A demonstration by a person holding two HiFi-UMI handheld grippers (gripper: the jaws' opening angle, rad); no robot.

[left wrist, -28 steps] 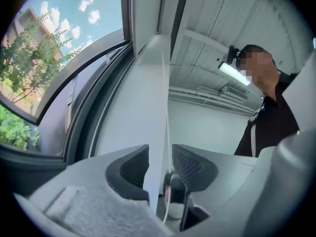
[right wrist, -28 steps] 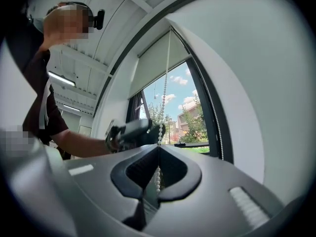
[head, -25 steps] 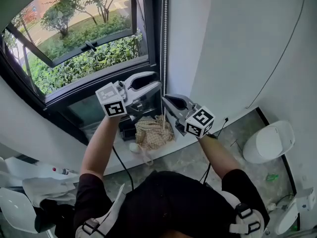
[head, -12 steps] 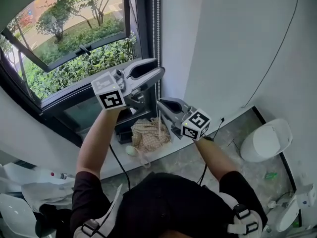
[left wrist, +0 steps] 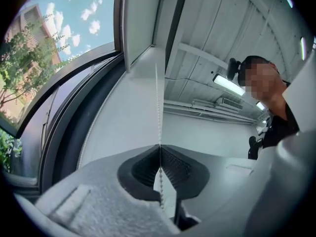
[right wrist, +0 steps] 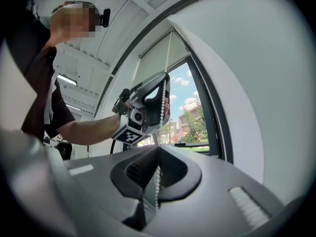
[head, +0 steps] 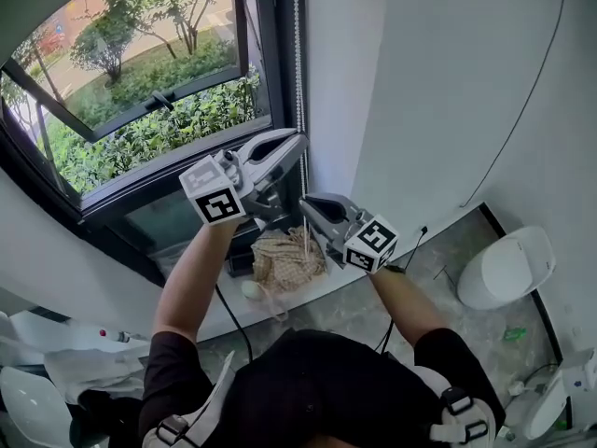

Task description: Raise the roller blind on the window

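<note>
A white bead chain (head: 298, 54) hangs down the dark window frame (head: 278, 26) beside the white wall. My left gripper (head: 300, 141) is the upper one. Its jaws have just been closing and are now shut on the bead chain (left wrist: 157, 102), which runs between its pads (left wrist: 174, 164). Just below it, my right gripper (head: 306, 202) is shut on the same chain (right wrist: 162, 100), with beads hanging down between its pads (right wrist: 173, 168). In the right gripper view the left gripper (right wrist: 163, 90) holds the chain directly above. The pale roller blind (right wrist: 163, 58) covers only the top of the window.
A white wall (head: 420, 91) rises close on the right, with a thin black cable (head: 524, 110) running down it. A woven bag (head: 284, 250) lies below the grippers. A white rounded bin (head: 508, 267) stands on the floor at right. The window sash (head: 140, 110) is tilted outward.
The left gripper stood open beside the chain; now its jaws are closed on it, and it has risen a little. The right gripper kept its grip and place.
</note>
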